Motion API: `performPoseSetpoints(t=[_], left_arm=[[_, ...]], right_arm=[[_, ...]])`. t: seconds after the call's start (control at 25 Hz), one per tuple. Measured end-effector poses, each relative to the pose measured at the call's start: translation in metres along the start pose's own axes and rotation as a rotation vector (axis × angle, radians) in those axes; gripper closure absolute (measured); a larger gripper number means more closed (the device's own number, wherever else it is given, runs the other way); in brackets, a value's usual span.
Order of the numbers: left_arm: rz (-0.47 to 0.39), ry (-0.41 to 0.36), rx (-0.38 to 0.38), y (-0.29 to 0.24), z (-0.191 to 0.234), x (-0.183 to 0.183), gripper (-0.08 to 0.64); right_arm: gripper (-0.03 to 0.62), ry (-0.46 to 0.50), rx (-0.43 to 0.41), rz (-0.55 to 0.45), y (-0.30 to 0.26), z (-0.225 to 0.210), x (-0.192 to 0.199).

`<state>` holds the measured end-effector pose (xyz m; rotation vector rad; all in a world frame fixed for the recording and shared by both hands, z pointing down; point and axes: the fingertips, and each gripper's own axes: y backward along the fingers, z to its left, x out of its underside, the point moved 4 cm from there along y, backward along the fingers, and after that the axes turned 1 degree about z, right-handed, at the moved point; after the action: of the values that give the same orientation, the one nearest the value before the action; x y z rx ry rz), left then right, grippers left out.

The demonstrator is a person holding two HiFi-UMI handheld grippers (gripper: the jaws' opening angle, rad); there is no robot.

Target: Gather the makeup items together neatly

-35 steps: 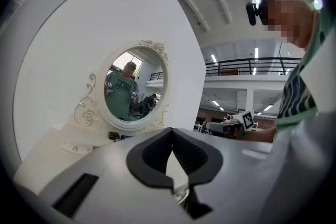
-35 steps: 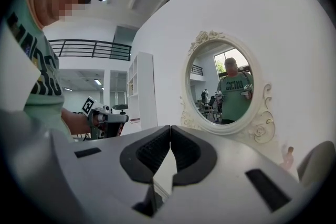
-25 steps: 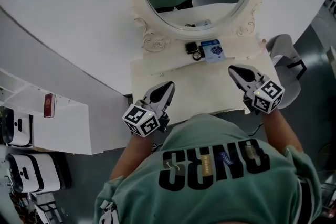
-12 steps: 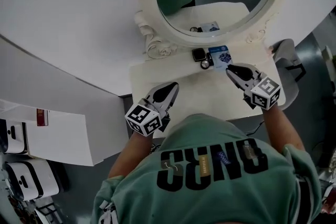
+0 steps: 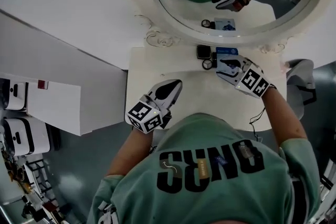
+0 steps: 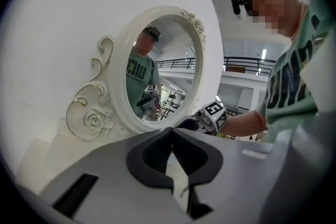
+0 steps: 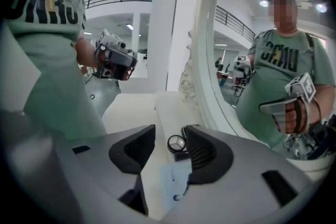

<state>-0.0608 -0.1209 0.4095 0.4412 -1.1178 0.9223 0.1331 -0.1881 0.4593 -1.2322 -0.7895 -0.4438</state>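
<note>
We had moved the right gripper (image 5: 223, 64) from the right side of the table (image 5: 210, 105) up to the makeup items under the mirror (image 5: 157, 38). Its jaws were opening with nothing gripped, straddling the blue packet (image 5: 227, 51). The round compact (image 5: 208, 64) and black square case (image 5: 203, 52) sat just beyond, touching. The left gripper (image 5: 176, 84) stayed front-left, jaws together, empty.
</note>
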Motion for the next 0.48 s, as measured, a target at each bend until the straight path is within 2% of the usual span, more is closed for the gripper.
performPoseSetpoints(t=[0.16, 0.32, 0.48], left_arm=[[0.01, 0.024, -0.018, -0.02, -0.001, 0.012, 0.551], [0.041, 0.053, -0.001, -0.03, 0.0, 0.031, 0.551], [0.057, 0.08, 0.021, -0.039, 0.011, 0.039, 0.551]], right_arm=[[0.366, 0.087, -0.082, 0.099, -0.031, -0.018, 0.023], [0.318, 0.152, -0.098, 0.181, -0.052, -0.031, 0.04], [0.287, 0.161, -0.113, 0.206, -0.064, -0.041, 0.047]])
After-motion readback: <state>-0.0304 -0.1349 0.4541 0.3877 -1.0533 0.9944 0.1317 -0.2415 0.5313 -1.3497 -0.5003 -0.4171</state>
